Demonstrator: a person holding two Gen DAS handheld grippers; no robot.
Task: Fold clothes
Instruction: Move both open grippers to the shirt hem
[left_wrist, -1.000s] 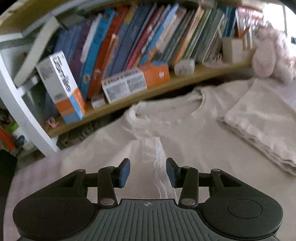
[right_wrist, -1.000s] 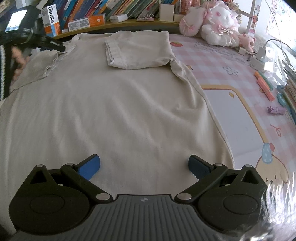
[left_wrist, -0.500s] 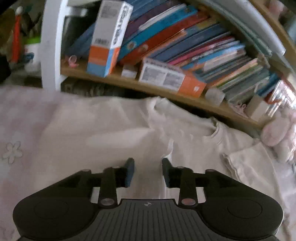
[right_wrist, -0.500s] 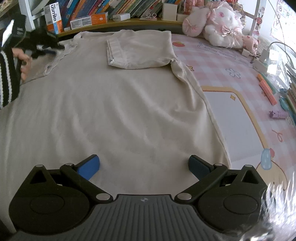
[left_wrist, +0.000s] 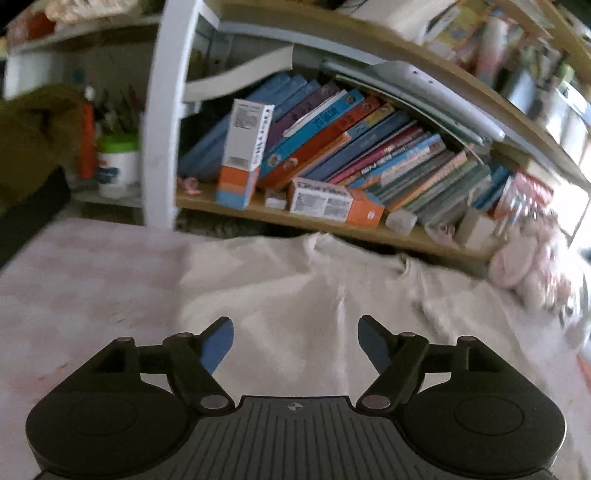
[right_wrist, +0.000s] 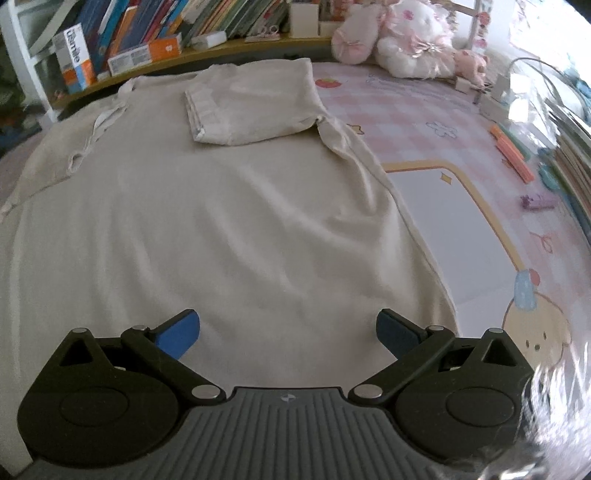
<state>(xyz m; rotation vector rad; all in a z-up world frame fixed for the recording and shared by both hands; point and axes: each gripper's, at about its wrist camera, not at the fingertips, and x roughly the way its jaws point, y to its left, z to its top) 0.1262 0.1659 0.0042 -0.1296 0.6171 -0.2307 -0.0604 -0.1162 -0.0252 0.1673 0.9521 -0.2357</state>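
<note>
1. The cream shirt (right_wrist: 207, 229) lies spread flat on the pink checked mat (right_wrist: 436, 110), filling the ground straight ahead of my right gripper (right_wrist: 288, 332) and running away from it toward the bookshelf (right_wrist: 229, 48).
2. Its right sleeve (right_wrist: 255, 103) is folded in over the chest, far ahead of the right gripper and slightly left of its centre line; the left sleeve (right_wrist: 55, 162) lies out flat at the far left, a seam showing along it.
3. My right gripper has its jaws spread wide, blue pads (right_wrist: 179, 334) just above the shirt's near hem, nothing held between them.
4. My left gripper (left_wrist: 295, 343) also stands open with nothing in it, pads (left_wrist: 218, 343) apart over the shirt's (left_wrist: 295, 280) shoulder area; I cannot tell whether they touch the cloth. That view is blurred.
5. Ahead of the left gripper the shirt's upper edge meets the shelf, where leaning books (left_wrist: 351, 147) stand with an upright white-and-orange box (left_wrist: 243, 155) left of centre and a second box (left_wrist: 332, 201) lying flat just right of centre.
6. Ahead and to the right of the right gripper sit pink and white plush toys (right_wrist: 406, 40); to its right on the mat lie a white panel (right_wrist: 454, 229) and orange markers (right_wrist: 513, 155).
</note>
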